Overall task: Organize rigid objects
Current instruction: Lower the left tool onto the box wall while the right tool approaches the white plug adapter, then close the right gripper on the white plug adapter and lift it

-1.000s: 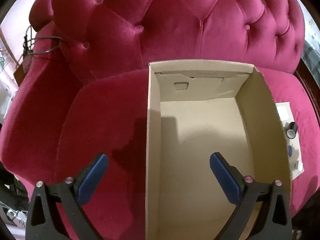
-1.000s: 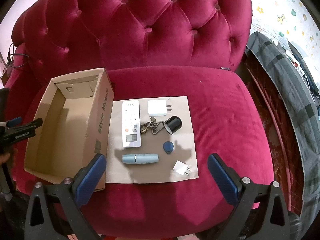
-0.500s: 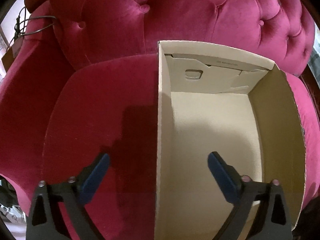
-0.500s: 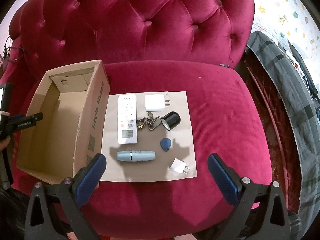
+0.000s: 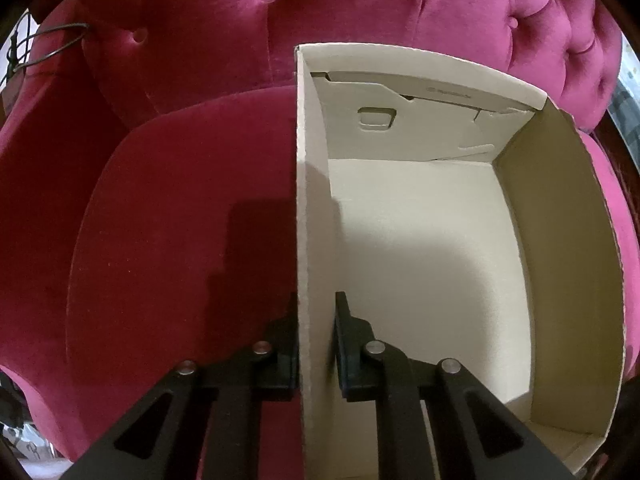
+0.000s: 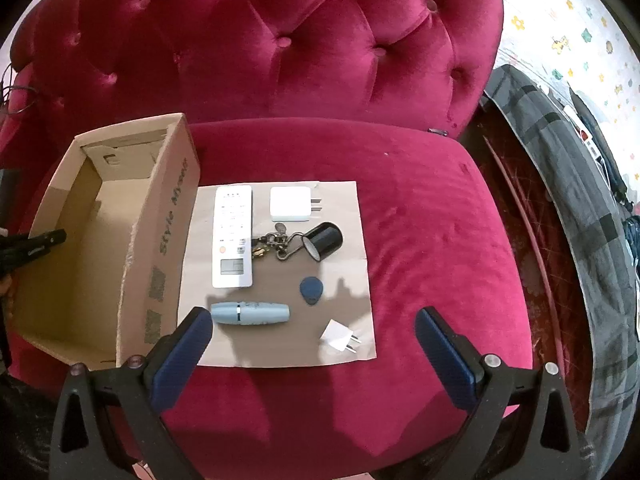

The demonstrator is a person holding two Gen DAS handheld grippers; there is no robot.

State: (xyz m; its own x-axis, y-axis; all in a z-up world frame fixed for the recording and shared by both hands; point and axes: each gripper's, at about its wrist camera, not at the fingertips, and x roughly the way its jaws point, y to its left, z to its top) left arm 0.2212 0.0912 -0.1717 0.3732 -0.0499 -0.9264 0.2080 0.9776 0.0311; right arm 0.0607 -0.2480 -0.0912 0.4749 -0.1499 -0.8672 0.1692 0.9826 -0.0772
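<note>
Cardboard box [image 5: 420, 248], open-topped, bare inside

Black gripper frames, silver rivets, blue-padded fingers [image 6: 186, 344].

Dim indoor light from above/front. Gripper shadow dark on velvet seat [image 5: 180, 240] & box floor [image 5: 420, 260]. Fisheye bends edges, black vignette corners. Focus OK, slight softness.
</note>
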